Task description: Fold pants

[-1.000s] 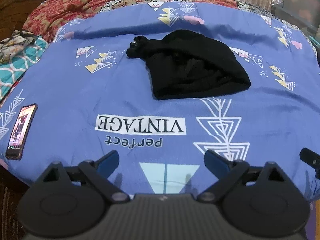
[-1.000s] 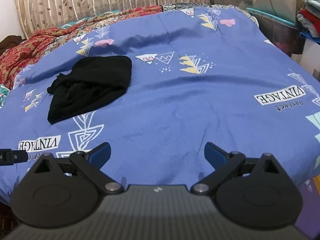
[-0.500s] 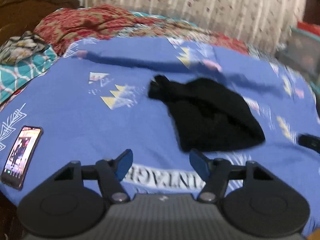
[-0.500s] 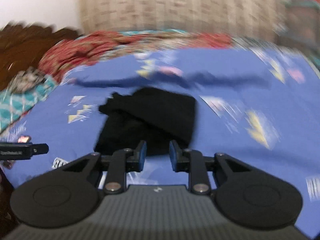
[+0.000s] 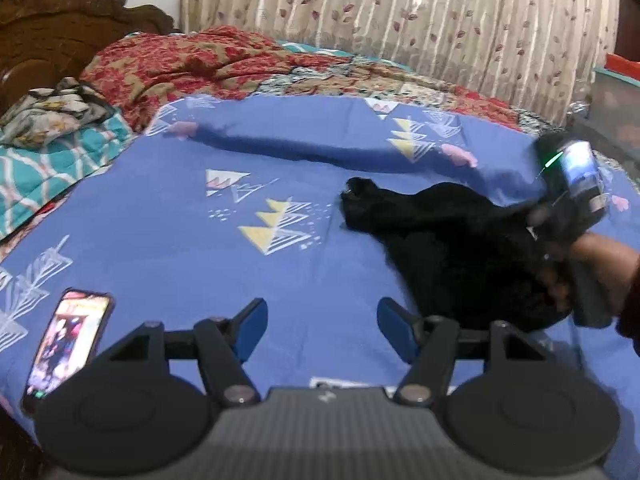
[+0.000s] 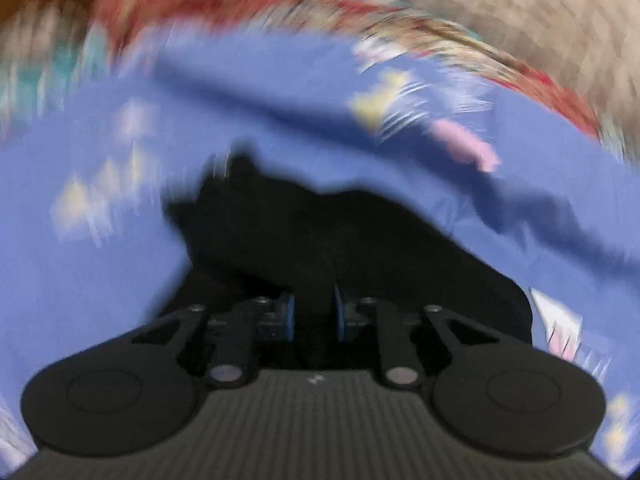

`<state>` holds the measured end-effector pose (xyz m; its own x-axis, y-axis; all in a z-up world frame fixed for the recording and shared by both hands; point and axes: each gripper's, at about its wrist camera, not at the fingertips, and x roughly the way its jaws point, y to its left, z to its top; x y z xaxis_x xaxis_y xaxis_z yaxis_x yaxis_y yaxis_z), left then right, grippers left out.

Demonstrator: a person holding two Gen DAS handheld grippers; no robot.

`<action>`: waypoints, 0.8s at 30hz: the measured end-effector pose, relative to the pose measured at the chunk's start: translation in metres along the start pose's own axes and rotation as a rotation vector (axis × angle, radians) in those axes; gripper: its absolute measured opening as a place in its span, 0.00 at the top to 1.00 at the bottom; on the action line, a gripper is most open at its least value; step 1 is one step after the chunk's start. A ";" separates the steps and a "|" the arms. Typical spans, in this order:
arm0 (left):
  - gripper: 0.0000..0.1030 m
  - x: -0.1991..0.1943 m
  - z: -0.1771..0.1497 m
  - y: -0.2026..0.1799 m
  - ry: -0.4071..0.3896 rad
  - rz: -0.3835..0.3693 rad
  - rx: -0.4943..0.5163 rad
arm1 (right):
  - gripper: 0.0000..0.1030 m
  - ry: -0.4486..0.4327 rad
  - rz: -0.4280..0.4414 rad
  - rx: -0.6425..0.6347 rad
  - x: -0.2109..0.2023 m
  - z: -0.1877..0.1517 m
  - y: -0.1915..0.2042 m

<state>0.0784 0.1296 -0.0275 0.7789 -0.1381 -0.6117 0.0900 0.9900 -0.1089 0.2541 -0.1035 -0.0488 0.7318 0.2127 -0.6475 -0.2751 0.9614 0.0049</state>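
Left tongs [image 5: 322,330] sit nearest in the left view, low over the blue printed bedsheet [image 5: 200,248]. Their jaws have just been closing partway and now stand apart, released, with only bare sheet between them. Phone [image 5: 66,344] lies screen-up on the sheet just left of them, lit.

Right tongs [image 6: 313,316] are nearly together. Their jaws have just been closing, leaving a narrow gap with dark cloth showing in it. That view is badly smeared, so I cannot tell if the pads actually pinch fabric or just hover over it. In the left view a hand [image 5: 600,256] holds that tool right at the near right edge of the garment.

Black pants [image 5: 452,248] lie mid-bed, right of the left tongs and ahead of them, in a rumpled heap. One bunched end pokes out to the left, and no leg or waistband is laid flat. No clean crease shows.

Progress judgement: very early. Folding proper is not begun, and at most a first grab on the right side is under way. Left to do: get hold with both tongs, spread the pants flat, then make the folds.

Further back are a teal quilt [image 5: 40,168], a red patterned blanket [image 5: 192,64], a carved headboard [image 5: 52,12] and a striped leaf curtain [image 5: 400,12].
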 end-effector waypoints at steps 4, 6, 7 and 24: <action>0.40 0.029 0.020 -0.026 0.010 -0.081 0.036 | 0.97 -0.191 -0.110 0.238 -0.082 0.003 -0.093; 0.39 0.049 0.030 -0.050 0.017 -0.118 0.066 | 0.98 -0.278 -0.233 0.364 -0.123 -0.019 -0.148; 0.38 0.058 0.034 -0.064 0.014 -0.133 0.092 | 0.98 -0.311 -0.324 0.406 -0.147 -0.037 -0.177; 0.91 0.143 0.004 -0.166 0.032 -0.062 0.355 | 0.11 -0.108 -0.080 -0.174 -0.037 -0.013 -0.062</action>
<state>0.1775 -0.0546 -0.0939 0.7461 -0.1936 -0.6371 0.3509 0.9275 0.1291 0.2360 -0.1730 -0.0351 0.8155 0.1632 -0.5553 -0.3098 0.9335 -0.1807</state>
